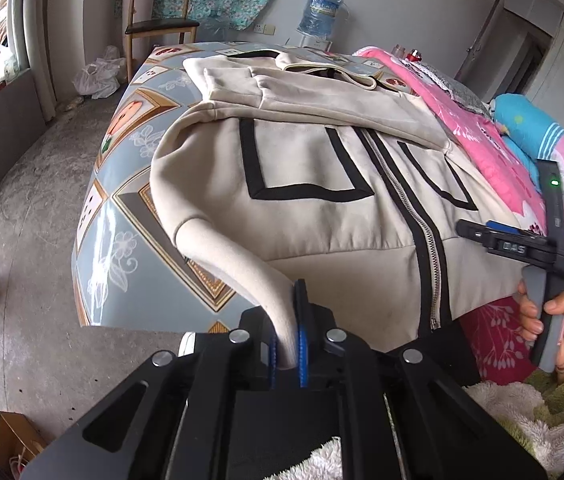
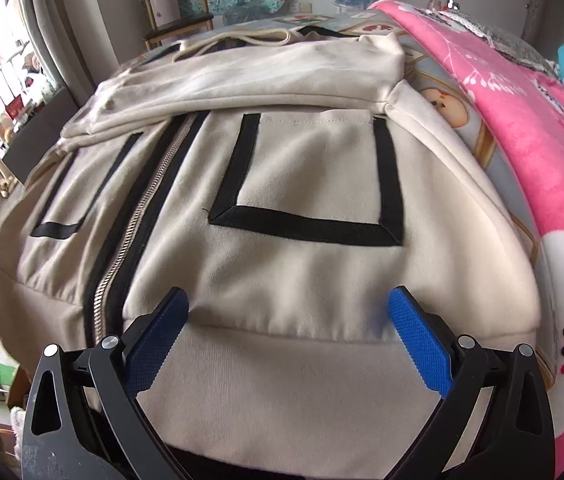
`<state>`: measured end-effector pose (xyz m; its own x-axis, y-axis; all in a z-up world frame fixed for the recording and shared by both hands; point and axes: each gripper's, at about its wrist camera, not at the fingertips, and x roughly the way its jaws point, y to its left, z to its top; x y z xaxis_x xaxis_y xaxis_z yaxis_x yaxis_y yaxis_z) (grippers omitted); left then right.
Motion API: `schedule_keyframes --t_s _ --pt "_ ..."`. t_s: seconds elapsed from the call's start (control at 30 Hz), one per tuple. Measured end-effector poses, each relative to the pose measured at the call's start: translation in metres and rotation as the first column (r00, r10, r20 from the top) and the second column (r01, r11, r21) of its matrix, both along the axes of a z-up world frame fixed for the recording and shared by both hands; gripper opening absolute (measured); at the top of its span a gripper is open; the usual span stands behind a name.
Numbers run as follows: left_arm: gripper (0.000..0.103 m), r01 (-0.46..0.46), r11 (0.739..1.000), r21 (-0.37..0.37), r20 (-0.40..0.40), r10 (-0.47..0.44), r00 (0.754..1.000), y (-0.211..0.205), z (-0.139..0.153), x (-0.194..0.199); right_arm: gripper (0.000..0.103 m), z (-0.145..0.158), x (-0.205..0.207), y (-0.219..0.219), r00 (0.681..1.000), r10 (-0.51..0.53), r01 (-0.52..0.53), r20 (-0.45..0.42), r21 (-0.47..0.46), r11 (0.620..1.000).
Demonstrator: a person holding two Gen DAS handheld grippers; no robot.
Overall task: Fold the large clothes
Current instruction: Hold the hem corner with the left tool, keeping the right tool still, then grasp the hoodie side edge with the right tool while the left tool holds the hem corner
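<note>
A beige zip jacket (image 1: 314, 216) with black trim lies front up on the bed; it fills the right wrist view (image 2: 282, 280). A sleeve is folded across its chest. My left gripper (image 1: 287, 344) is shut on the jacket's bottom left hem corner (image 1: 242, 264), which rises in a fold to the jaws. My right gripper (image 2: 286, 320) is open, its blue pads (image 2: 418, 344) hovering just over the bottom hem band, right of the zipper (image 2: 122, 256). It also shows in the left wrist view (image 1: 542, 248), held by a hand at the jacket's right edge.
The bed has a patterned grey-blue sheet (image 1: 122, 216) and a pink floral blanket (image 2: 522, 128) along the right. A wooden chair (image 1: 158, 24) and a water bottle (image 1: 318, 12) stand beyond the bed. Concrete floor (image 1: 22, 280) lies to the left.
</note>
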<state>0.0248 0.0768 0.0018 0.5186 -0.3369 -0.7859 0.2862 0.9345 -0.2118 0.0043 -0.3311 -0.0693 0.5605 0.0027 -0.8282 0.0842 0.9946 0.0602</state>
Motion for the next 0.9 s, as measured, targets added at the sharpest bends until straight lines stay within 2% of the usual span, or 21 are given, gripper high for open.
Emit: schedule_keyframes --t_s 0.2,0.37,0.57,0.77,0.9 --pt "0.007 0.004 0.999 0.043 -0.014 -0.004 1.0 -0.013 -0.005 0.012 0.097 0.012 -0.054 -0.035 1.0 -0.009 0.01 0.022 -0.034 0.999" --pt "0.007 -0.005 0.995 0.104 -0.028 0.008 1.0 -0.025 -0.011 0.018 0.097 0.015 -0.085 -0.068 0.998 -0.069 0.069 0.005 -0.002 0.998" --pt "0.008 0.003 0.985 0.17 -0.027 0.001 1.0 -0.036 -0.014 0.022 0.092 0.012 -0.08 -0.089 0.995 -0.097 0.097 -0.01 0.021 0.995" --pt "0.008 -0.001 0.986 0.167 -0.032 0.006 0.999 -0.035 -0.015 0.024 0.084 0.006 -0.066 -0.106 0.994 -0.109 0.111 -0.028 0.1 0.989" --pt "0.008 0.001 0.986 0.168 -0.032 0.005 0.999 -0.035 -0.016 0.024 0.079 0.006 -0.067 -0.106 0.995 -0.1 0.102 -0.029 0.107 0.989"
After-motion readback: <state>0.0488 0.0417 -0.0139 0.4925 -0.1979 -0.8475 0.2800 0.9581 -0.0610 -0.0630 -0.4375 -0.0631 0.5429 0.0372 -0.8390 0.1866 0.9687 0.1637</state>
